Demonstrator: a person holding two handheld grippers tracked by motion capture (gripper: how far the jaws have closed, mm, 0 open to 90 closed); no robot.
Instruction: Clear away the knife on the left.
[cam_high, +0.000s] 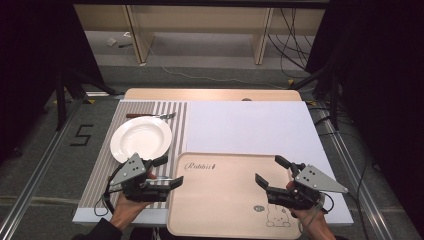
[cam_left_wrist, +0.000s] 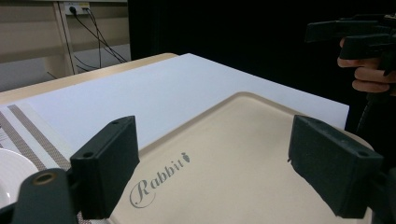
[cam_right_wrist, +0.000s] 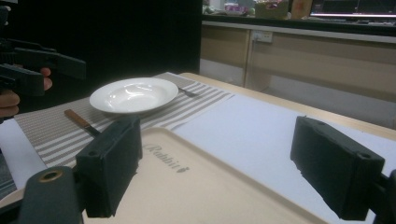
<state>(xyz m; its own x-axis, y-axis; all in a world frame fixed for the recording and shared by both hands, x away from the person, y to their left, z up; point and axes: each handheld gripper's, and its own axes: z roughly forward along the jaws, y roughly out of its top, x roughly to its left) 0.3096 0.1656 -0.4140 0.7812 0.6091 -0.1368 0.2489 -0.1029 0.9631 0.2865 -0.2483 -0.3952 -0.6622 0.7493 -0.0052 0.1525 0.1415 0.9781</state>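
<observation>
— Both pairs of jaws stand wide apart and hold nothing. Our left gripper (cam_high: 162, 172) hovers at the 9 o'clock edge of the beige tray (cam_high: 225, 200), and our right gripper (cam_high: 272, 175) hovers above the tray toward 3 o'clock. What do we take first?

— We think the plate (cam_high: 141, 138) is the nearest piece. It lies on the striped placemat (cam_high: 100, 170), at about 11 o'clock from the left gripper. Behind it, at 12 o'clock on the mat, lies a fork (cam_high: 150, 116), and the right gripper view shows also a knife with a wooden handle (cam_right_wrist: 80, 120) on the mat, just beside the plate.

— How do we do it well?

— The plate looks smooth and shallow, so we judge that a pinch on the rim is the good way: one jaw under the lip, one above, and we close slowly. We should come low from the side which faces us, because the knife is near and we can push it by mistake.

— And the right gripper?

— It can stay open over the tray, ready to steady it if it slides on the white sheet (cam_high: 250, 125).
</observation>
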